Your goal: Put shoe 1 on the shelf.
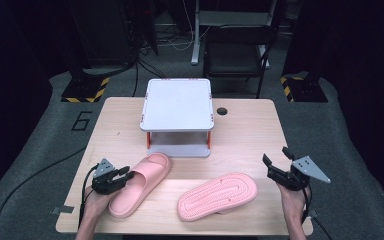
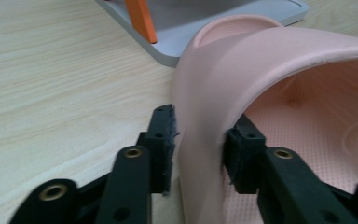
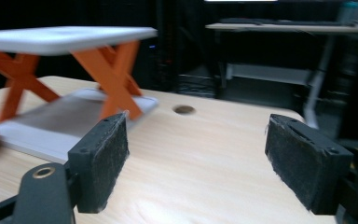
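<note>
Left gripper view: left gripper (image 2: 198, 154) clamps the pink slipper's strap (image 2: 205, 107); right gripper (image 3: 209, 158) gapes empty.

pink slippers (image 1: 141, 182) (one sole ridged) — grey shelf (image 1: 178, 104), orange braces — pale wood table (image 1: 250, 135).

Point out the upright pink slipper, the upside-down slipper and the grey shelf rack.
upright pink slipper (image 1: 152, 172), high view, on its strap.
upside-down slipper (image 1: 217, 196), high view, mid sole.
grey shelf rack (image 1: 178, 102), high view, top shelf.
</note>
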Demonstrator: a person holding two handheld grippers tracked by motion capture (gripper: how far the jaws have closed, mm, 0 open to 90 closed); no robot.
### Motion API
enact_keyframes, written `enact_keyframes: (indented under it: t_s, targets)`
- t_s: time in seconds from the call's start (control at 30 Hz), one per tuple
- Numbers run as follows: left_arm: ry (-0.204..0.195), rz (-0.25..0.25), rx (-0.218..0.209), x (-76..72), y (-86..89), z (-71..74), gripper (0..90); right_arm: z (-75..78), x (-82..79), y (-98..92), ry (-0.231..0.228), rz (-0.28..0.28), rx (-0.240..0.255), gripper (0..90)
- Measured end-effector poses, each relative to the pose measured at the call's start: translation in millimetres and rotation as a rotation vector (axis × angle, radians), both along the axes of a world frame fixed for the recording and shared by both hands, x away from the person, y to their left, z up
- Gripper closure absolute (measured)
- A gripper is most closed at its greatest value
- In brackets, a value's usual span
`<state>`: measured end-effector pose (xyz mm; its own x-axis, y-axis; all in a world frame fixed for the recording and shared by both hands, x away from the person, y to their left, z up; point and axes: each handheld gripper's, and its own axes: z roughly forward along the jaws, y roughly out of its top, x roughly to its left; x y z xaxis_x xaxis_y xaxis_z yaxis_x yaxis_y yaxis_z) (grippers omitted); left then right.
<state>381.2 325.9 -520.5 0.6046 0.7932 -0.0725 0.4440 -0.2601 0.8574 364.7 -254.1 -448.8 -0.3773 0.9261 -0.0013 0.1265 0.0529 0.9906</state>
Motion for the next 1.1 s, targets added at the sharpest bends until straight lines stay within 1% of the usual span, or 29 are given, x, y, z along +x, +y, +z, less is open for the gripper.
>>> enact_keyframes:
  t_s: [0.03, 0.07, 0.1, 0.13, 0.17, 0.2, 0.23, 0.27, 0.3, 0.33, 0.37, 0.4, 0.47, 0.5, 0.57, 0.6, 0.63, 0.7, 0.73, 0.77, 0.8, 0.83, 0.87, 0.9, 0.93, 0.97, 1.03, 1.07, 1.1]
  targets:
    - [-0.002, 0.000, 0.003, -0.4, -2.0, 0.2, 72.5, 10.0, 4.1, 5.5, 0.005, 0.032, 0.001, 19.9]
    - [-0.017, 0.009, 0.011, -0.4, -4.1, -0.2, 74.0, 20.0, 8.9, 11.5, 0.009, 0.057, -0.010, 19.5]
    - [-0.011, 0.010, 0.018, -0.9, -4.9, 0.7, 75.2, 30.2, 14.0, 19.0, 0.021, 0.089, -0.012, 19.5]
    - [-0.011, 0.010, 0.018, -0.9, -4.9, 0.7, 76.9, 30.2, 14.0, 19.0, 0.021, 0.089, -0.012, 19.5]
    - [-0.002, 0.025, 0.024, -0.7, -6.2, 1.5, 78.7, 51.6, 26.9, 37.5, 0.037, 0.173, -0.027, 19.5]
    - [-0.012, 0.041, 0.016, -0.3, -7.6, 1.3, 79.3, 57.9, 32.1, 44.6, 0.037, 0.204, -0.034, 19.5]
    - [0.006, 0.036, 0.019, -0.4, -7.5, 3.1, 80.3, 65.5, 38.9, 54.3, 0.043, 0.247, -0.041, 19.7]
    - [0.006, 0.036, 0.019, -0.4, -7.5, 3.1, 81.2, 65.5, 38.9, 54.3, 0.043, 0.247, -0.041, 19.7]
    - [0.004, 0.044, 0.007, -0.4, -9.6, 5.4, 81.7, 77.9, 54.7, 77.1, 0.055, 0.310, -0.050, 20.0]
    - [0.004, 0.044, 0.007, -0.4, -9.6, 5.4, 81.7, 80.5, 60.3, 84.7, 0.061, 0.331, -0.050, 20.5]
    - [-0.004, 0.068, -0.012, -0.4, -14.1, 8.6, 81.7, 83.5, 68.7, 93.8, 0.062, 0.359, -0.061, 20.9]
    - [-0.011, 0.076, -0.006, 0.6, -16.0, 10.8, 81.7, 85.6, 76.3, 103.2, 0.065, 0.369, -0.074, 21.1]
    - [-0.009, 0.083, -0.001, 1.4, -18.2, 13.3, 81.7, 87.5, 91.1, 120.6, 0.084, 0.400, -0.098, 22.2]
    - [-0.031, 0.109, 0.013, 4.7, -23.9, 16.8, 81.7, 87.4, 98.5, 128.9, 0.098, 0.405, -0.106, 22.2]
    - [-0.045, 0.136, 0.034, 8.8, -30.5, 19.5, 81.6, 85.4, 112.8, 143.2, 0.129, 0.429, -0.118, 22.1]
    - [-0.045, 0.136, 0.034, 8.8, -30.5, 19.5, 81.6, 83.3, 119.2, 149.3, 0.149, 0.439, -0.109, 22.2]
    - [-0.048, 0.165, 0.050, 13.3, -37.4, 21.2, 81.5, 80.5, 126.9, 154.9, 0.172, 0.443, -0.117, 22.2]
    - [-0.060, 0.209, 0.038, 18.7, -44.7, 19.7, 81.4, 76.1, 135.6, 161.2, 0.189, 0.437, -0.134, 22.4]
    - [-0.048, 0.227, 0.035, 21.7, -47.9, 19.5, 81.4, 73.7, 139.3, 164.0, 0.200, 0.436, -0.133, 22.6]
    - [-0.050, 0.246, 0.037, 25.2, -51.7, 18.7, 81.4, 71.5, 142.1, 166.3, 0.211, 0.439, -0.131, 22.9]
    - [-0.050, 0.246, 0.037, 25.2, -51.7, 18.7, 81.3, 71.5, 142.1, 166.3, 0.211, 0.439, -0.131, 22.9]
    - [-0.038, 0.284, 0.039, 31.8, -59.6, 18.1, 81.2, 67.9, 145.6, 169.6, 0.223, 0.456, -0.125, 23.4]
    - [-0.038, 0.284, 0.039, 31.8, -59.6, 18.1, 81.0, 66.3, 146.6, 171.1, 0.226, 0.463, -0.128, 23.7]
    - [-0.042, 0.320, 0.041, 38.3, -67.8, 18.7, 81.0, 64.8, 146.8, 173.1, 0.234, 0.463, -0.133, 23.9]
    - [-0.042, 0.320, 0.041, 38.3, -67.8, 18.7, 81.0, 64.8, 146.8, 173.1, 0.234, 0.463, -0.133, 23.9]
    - [-0.044, 0.356, 0.029, 43.6, -75.7, 19.8, 81.0, 62.5, 148.0, 175.8, 0.233, 0.473, -0.129, 24.3]
    - [-0.040, 0.372, 0.039, 46.5, -79.8, 21.1, 81.1, 62.3, 148.1, 176.6, 0.239, 0.474, -0.121, 24.4]
    - [-0.047, 0.414, 0.038, 50.3, -87.6, 22.0, 81.1, 62.5, 149.2, 176.9, 0.240, 0.473, -0.130, 25.1]
    - [-0.047, 0.414, 0.038, 50.3, -87.6, 22.0, 81.2, 62.5, 149.2, 176.9, 0.240, 0.473, -0.130, 25.1]
